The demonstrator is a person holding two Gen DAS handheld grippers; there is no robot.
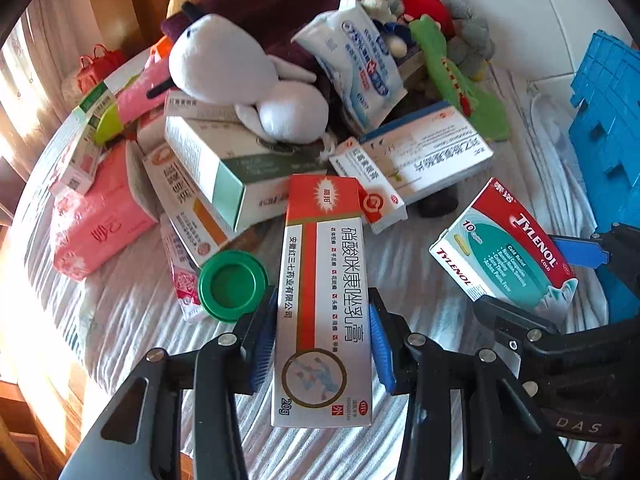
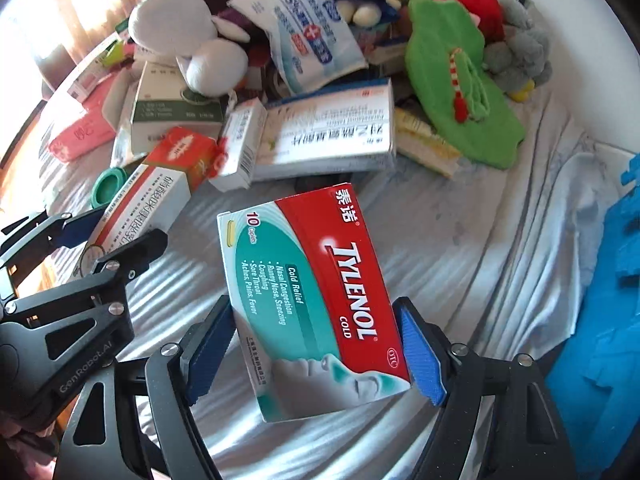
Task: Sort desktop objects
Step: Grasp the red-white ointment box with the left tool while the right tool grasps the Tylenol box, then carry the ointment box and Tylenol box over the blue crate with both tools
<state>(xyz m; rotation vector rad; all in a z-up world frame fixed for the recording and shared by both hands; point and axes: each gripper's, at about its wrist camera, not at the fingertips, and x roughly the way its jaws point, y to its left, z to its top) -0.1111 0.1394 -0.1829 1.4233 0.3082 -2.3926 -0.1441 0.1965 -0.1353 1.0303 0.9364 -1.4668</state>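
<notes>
Left wrist view: left gripper [image 1: 322,334] clamps the red-white ointment box [image 1: 322,304], lifted near the pile. Right gripper [image 2: 316,346] holds the Tylenol box [image 2: 316,304] w/ jaws wide, right pad barely touching. Risk: the tilted Tylenol box could slip onto the sheet [image 2: 460,264] bc the grip looks loose.

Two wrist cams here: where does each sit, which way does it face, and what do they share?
Left wrist: on the left gripper, looking steeply down its fingers at the ointment box between them; right gripper at right edge.
Right wrist: on the right gripper, looking steeply down at the Tylenol box between its fingers; left gripper at left edge.
Shared: both boxes, white plush, wipes pack, blue crate.
</notes>
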